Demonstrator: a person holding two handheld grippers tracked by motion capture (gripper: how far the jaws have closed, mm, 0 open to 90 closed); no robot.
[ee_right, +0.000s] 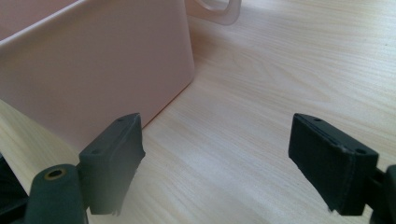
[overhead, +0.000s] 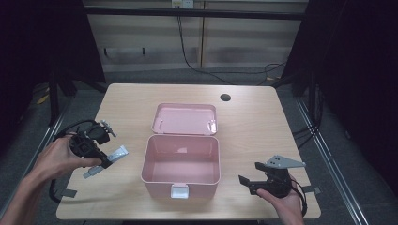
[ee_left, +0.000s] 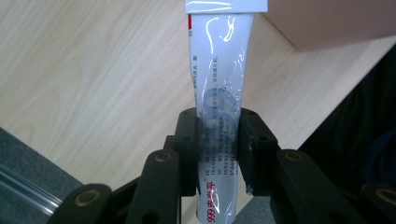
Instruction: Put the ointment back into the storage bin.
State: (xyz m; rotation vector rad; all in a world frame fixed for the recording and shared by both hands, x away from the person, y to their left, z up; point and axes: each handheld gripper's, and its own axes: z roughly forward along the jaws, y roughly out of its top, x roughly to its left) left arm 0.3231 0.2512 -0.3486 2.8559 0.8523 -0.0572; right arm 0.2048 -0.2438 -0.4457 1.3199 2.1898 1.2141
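Pink storage box (overhead: 180,164) sits open in the middle of the wooden bench (overhead: 253,122), its lid (overhead: 184,119) folded back flat behind it and a pale latch (overhead: 179,191) hanging at its front wall. Its inside looks bare. To the box's left, the left hand-held gripper (overhead: 104,161) is clamped on a white and silver tube (overhead: 107,160) with red and grey print. In the left gripper view the tube (ee_left: 219,116) runs up between the two black jaws, its crimped end near a corner of the box. To the box's right, near the bench's front edge, the right hand-held gripper (overhead: 247,180) has its jaws well apart with nothing between them, pointing toward the box's side wall (ee_right: 93,70).
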